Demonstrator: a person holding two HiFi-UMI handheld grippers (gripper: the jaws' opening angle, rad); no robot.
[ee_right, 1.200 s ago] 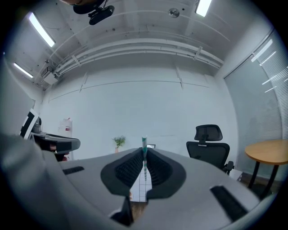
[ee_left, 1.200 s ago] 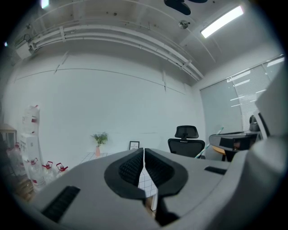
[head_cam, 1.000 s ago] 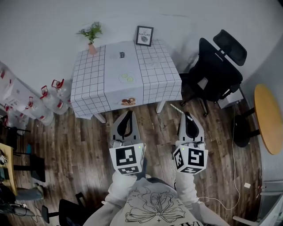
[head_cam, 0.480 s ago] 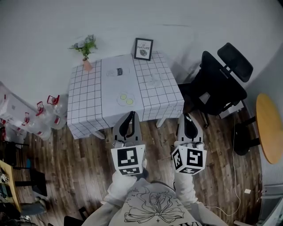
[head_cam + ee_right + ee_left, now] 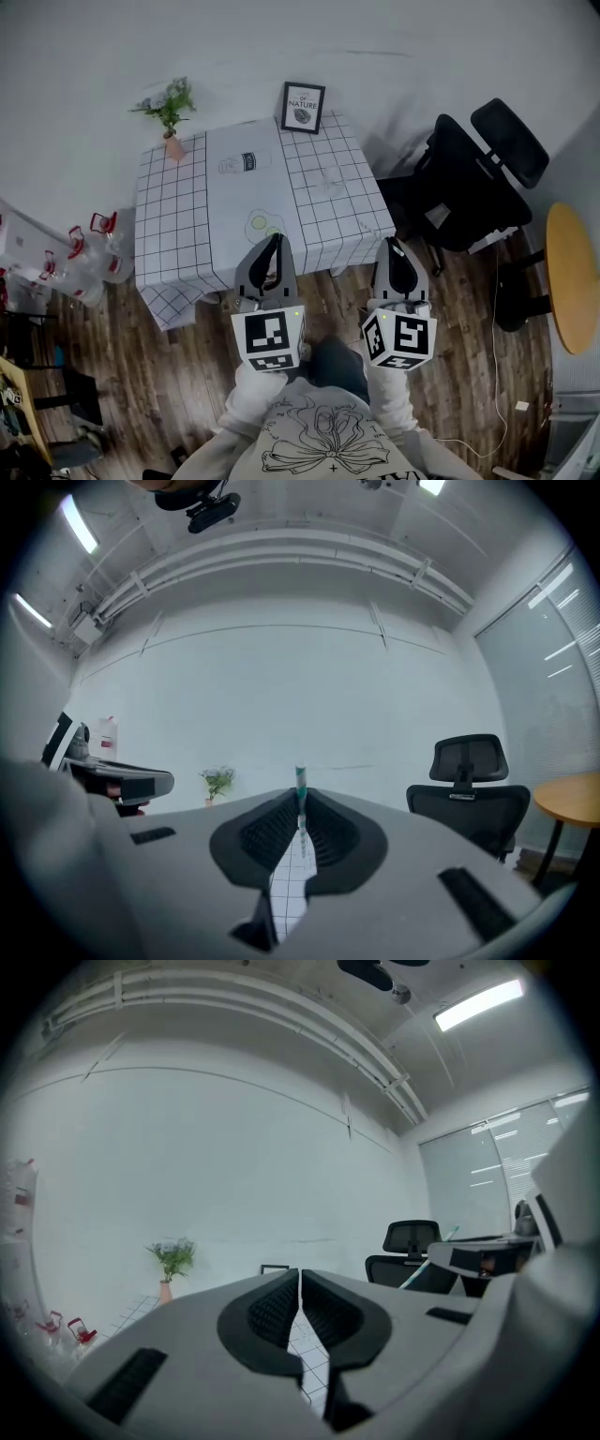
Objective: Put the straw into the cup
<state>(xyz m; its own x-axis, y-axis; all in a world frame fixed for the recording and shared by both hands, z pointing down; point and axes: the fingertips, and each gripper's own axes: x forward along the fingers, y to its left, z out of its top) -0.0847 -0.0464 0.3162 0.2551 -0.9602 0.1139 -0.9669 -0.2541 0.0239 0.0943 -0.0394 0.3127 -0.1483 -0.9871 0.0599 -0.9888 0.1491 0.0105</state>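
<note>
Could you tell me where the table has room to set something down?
The left checked strip of the tablecloth, from the potted plant to the front edge, is bare. The plain middle strip is busier: a container behind, yellow-green discs in front.

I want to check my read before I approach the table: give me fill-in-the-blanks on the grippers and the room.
The right gripper is shut on a ___.
The left gripper is shut and holds ___.
The plant stands at the table's far ___ corner.
The black chair stands to the table's ___.
Missing words: straw, nothing, left, right.
</note>
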